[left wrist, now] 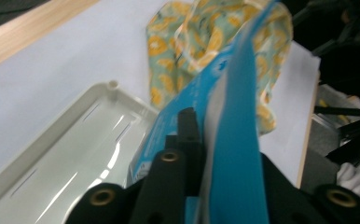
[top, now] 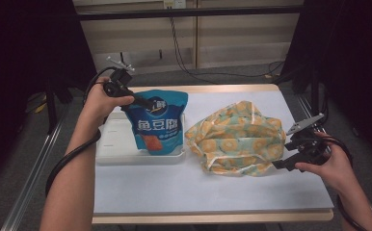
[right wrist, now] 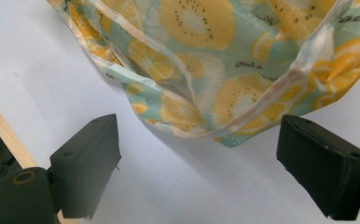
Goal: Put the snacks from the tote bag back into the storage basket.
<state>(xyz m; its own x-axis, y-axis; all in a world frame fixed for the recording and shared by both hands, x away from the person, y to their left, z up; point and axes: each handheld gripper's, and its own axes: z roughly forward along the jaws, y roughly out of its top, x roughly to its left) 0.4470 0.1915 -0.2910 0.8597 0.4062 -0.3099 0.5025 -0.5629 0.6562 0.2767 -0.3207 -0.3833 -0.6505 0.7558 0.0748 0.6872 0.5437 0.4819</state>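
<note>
Upright, blue pouch (top: 159, 126) in white tray (top: 121, 153), left claw (top: 144, 102) clamped on it; right claw (top: 281, 163) wide open, empty.

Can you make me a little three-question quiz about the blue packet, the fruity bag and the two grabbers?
1. True or false: the right gripper is open.
2. What does the left gripper hold: A) blue snack pouch, B) white tray, C) fruit-print bag?
3. What does the pouch's bottom sit in?

Key: 1 true; 2 A; 3 the white tray.
</note>
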